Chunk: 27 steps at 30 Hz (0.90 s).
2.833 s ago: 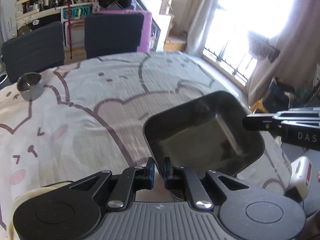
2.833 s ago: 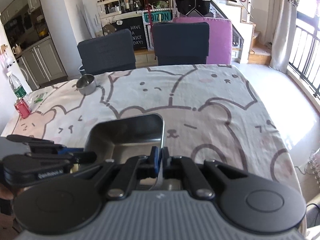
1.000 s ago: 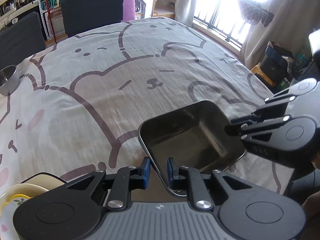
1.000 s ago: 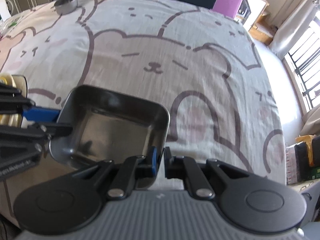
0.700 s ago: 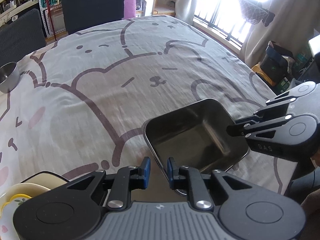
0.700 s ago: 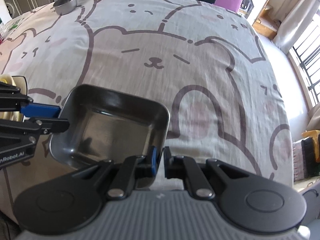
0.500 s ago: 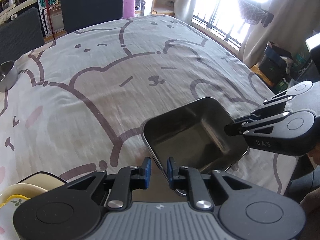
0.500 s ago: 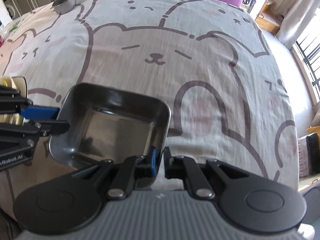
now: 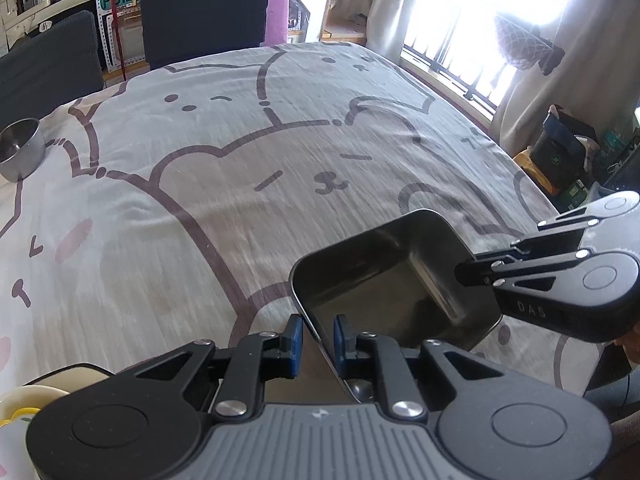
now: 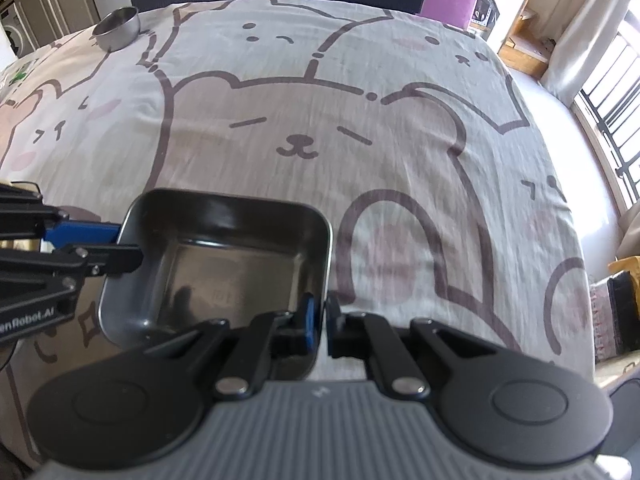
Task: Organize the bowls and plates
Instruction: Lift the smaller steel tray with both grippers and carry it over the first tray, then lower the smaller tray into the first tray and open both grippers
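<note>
Left wrist: both grippers (image 9: 316, 340) (image 10: 323, 322) clamped on square metal tray (image 9: 384, 276); round steel bowl (image 9: 20, 152) well apart; tablecloth (image 9: 240, 160) beneath.

Bear-print tablecloth (image 10: 360, 128), dark chairs (image 9: 200, 16), curtains (image 9: 520, 92).

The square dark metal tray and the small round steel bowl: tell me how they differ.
The square dark metal tray has straight walls and rounded corners; the small round steel bowl is circular. The tray looks far wider and shallower than the bowl. The tray is gripped on two opposite rims by the left gripper and the right gripper, near the table's front edge; the bowl stands alone, untouched, at the far side. Both are empty, shiny metal.
</note>
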Each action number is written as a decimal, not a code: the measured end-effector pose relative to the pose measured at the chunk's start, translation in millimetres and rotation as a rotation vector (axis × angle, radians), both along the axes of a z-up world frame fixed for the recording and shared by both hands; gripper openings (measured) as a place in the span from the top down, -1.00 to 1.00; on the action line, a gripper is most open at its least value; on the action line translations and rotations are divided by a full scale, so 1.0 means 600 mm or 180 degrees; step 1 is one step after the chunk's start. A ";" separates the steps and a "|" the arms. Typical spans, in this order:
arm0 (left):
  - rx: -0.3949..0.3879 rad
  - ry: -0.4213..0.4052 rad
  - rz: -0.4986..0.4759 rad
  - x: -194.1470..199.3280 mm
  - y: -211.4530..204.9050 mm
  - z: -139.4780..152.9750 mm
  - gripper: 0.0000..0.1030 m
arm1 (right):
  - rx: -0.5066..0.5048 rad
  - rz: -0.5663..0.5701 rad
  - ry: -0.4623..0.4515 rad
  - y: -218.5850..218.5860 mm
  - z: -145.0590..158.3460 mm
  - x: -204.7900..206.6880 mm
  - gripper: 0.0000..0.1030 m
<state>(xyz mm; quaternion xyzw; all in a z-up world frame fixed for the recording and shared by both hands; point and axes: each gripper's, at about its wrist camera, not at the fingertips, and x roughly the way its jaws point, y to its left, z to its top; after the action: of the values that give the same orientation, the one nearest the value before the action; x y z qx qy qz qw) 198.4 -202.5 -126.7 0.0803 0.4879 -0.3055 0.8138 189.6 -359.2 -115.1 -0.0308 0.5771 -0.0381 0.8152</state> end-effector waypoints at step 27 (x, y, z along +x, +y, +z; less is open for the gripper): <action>-0.0120 -0.0208 0.0080 -0.034 0.041 0.058 -0.98 | 0.0169 -0.0201 -0.0380 -0.021 0.053 -0.069 -0.84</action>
<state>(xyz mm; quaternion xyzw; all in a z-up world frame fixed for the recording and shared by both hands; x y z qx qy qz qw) 178.1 -177.6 -91.9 0.0687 0.4561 -0.3016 0.8344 148.1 -371.8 -83.1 0.0113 0.5289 -0.0502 0.8472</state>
